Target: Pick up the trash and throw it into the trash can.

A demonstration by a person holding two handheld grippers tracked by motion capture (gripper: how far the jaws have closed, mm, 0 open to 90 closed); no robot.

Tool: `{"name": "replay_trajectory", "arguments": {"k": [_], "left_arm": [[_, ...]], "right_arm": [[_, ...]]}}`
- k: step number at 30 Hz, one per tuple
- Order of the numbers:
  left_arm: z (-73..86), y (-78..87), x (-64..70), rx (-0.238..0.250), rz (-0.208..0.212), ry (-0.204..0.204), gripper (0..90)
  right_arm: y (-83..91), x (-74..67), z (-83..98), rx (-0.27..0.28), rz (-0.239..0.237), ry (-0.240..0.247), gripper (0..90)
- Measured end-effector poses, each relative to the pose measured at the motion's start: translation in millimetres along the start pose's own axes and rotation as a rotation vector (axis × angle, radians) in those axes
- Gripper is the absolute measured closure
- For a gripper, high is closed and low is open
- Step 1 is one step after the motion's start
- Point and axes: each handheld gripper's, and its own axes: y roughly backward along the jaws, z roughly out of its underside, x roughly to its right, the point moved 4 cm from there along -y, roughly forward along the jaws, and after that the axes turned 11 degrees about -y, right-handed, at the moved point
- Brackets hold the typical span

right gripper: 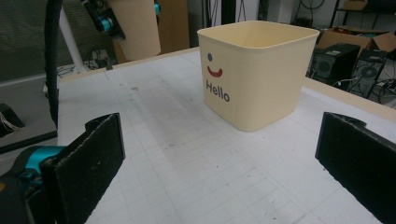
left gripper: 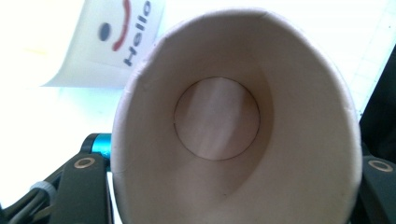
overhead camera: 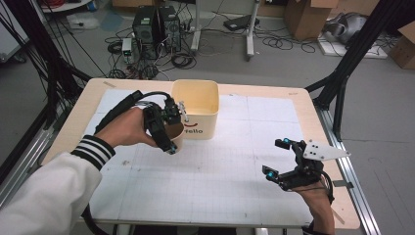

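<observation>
Left gripper (overhead camera: 166, 128) jaws clamp the paper cup (left gripper: 233, 135) between them; lift it level over the bin (overhead camera: 195, 100) ahead; right gripper (overhead camera: 288, 159) jaws wide open, empty.

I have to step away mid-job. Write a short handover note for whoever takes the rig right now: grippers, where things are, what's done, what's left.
Left gripper: shut on the brown paper cup, held off the table beside the cream square plastic bin with the "Hello" smiley print. The cup looks empty inside.
Right gripper: open, holding nothing, hovering low over the white gridded mat at the right near side.
Done: cup picked up and brought to the bin's near-left corner.
Left: the cup is not yet in the bin; probably carry it over the rim and release it. Bin contents cannot be seen clearly.
</observation>
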Motion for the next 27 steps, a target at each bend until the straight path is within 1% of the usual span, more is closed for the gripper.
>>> {"name": "replay_trajectory", "arguments": {"k": [5, 9, 11, 13, 16, 17, 19, 21, 24, 26, 27], "left_arm": [[-2.7, 11.1, -5.3, -0.004, -0.004, 0.005, 32.9], [-5.6, 18.4, -10.8, 0.003, -0.002, 0.019, 32.9], [-7.0, 22.1, -13.2, -0.004, 0.004, 0.017, 33.0], [-8.9, 26.9, -15.6, -0.008, 0.001, 0.016, 33.0], [-11.9, 35.6, -18.7, 0.004, 0.001, 0.019, 33.0], [-11.9, 35.6, -18.7, 0.004, 0.001, 0.019, 33.0], [-13.8, 44.3, -22.2, -0.003, -0.007, 0.015, 32.9], [-15.3, 50.4, -24.3, 0.007, -0.005, 0.021, 32.9], [-16.9, 58.1, -28.5, 0.002, -0.014, 0.021, 32.9], [-18.8, 63.8, -32.0, 0.012, -0.021, 0.022, 32.9], [-19.6, 66.5, -33.8, 0.012, -0.026, 0.024, 33.0]], "right_arm": [[-1.0, -0.2, -0.4, 0.003, -0.001, 0.004, 0.2], [-0.7, -0.1, 0.0, 0.0, -0.005, 0.001, 0.2], [-0.5, 0.1, -0.2, 0.002, -0.005, 0.001, 0.2], [-0.5, 0.3, -0.1, 0.002, -0.006, 0.0, 0.2], [-0.3, 1.1, 0.1, 0.004, -0.005, -0.004, 0.2], [-0.3, 1.1, 0.1, 0.004, -0.005, -0.004, 0.2], [0.2, 1.9, 0.3, 0.005, -0.004, -0.006, 0.2], [0.3, 2.6, 0.2, 0.009, 0.0, -0.006, 0.2], [0.3, 2.9, 0.5, 0.01, -0.001, -0.01, 0.2], [-0.3, 3.7, 0.7, 0.012, -0.001, -0.003, 0.2], [-0.4, 3.1, 0.9, 0.009, -0.002, -0.012, 0.2]]}}
